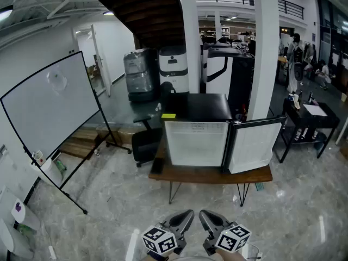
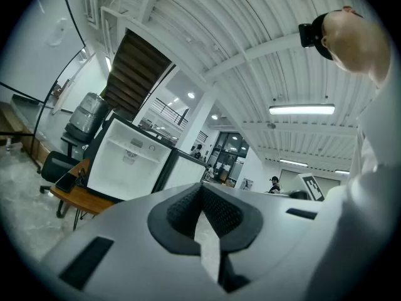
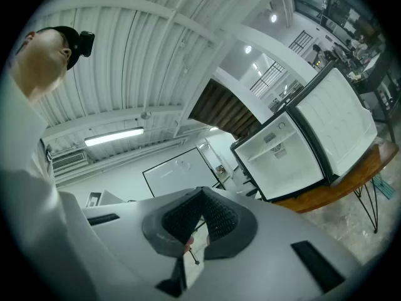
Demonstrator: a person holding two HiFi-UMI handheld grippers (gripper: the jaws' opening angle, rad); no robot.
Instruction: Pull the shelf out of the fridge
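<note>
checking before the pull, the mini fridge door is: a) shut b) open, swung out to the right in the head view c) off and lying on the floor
b: the mini fridge on the wooden table shows its white inside, and its door stands swung out at the right.

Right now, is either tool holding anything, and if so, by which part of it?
Nothing is held. The left tool and the right tool are both shut and empty, away from the open fridge.
</note>
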